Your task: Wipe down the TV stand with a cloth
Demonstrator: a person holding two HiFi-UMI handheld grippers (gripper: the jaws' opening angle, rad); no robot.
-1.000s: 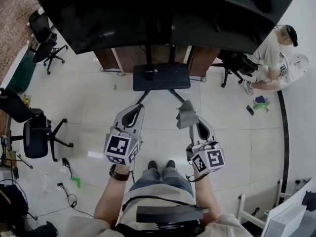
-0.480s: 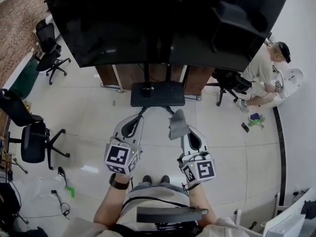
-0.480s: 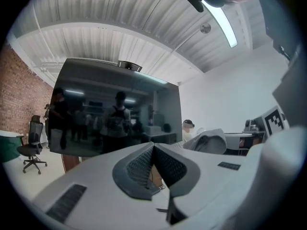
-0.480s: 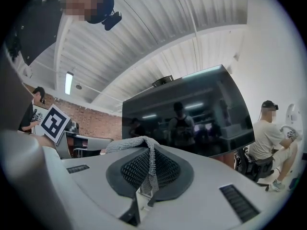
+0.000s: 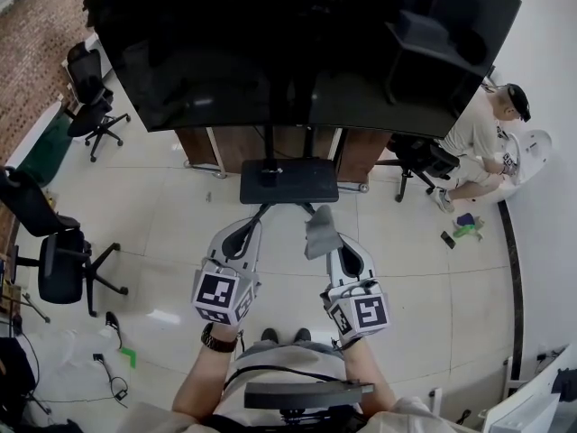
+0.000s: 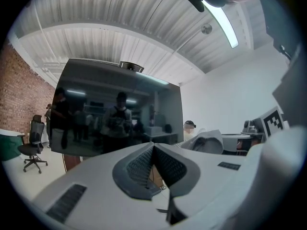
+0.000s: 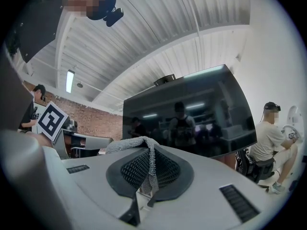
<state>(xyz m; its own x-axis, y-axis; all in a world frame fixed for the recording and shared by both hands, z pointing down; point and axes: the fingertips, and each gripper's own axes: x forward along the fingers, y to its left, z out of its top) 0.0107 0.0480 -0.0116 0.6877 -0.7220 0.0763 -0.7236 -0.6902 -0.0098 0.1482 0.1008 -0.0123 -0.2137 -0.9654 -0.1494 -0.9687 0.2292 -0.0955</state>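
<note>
Right gripper view showed my right gripper [image 7: 150, 153] pressed together on the grey cloth [image 7: 128, 145]. One fold ran down between the ribbed pads [image 7: 135, 169], and the rest lay bunched over the top of the jaws. My left gripper [image 6: 153, 147] was likewise closed, tip against tip, with nothing between its jaws.

In the head view, both grippers were side by side in front of my body and pointed forward. The cloth stood up from the right gripper's tip. The TV stand [image 5: 297, 183] stood straight ahead, its black shelf below the large dark screen [image 5: 270, 52] and its legs splayed toward me on the tiled floor [image 5: 162, 215]. The cloth was apart from the stand and touched no part of it. I judged that wiping had not started and that the step in hand was the approach.

Recommended procedure:
1. Maintain the pinch, because a slack hold would drop the cloth on first contact.
2. Lower the right gripper until the loose bulk of the cloth lies flat on the shelf. The jaw tips should not touch it.
3. Wipe in overlapping passes and work round the small dark item [image 5: 268, 177] on the shelf.
4. Keep the left gripper clear of the legs and the screen.

A seated person [image 5: 478, 138] at the right and the office chairs [image 5: 63, 260] at the left were well apart from the work area.
</note>
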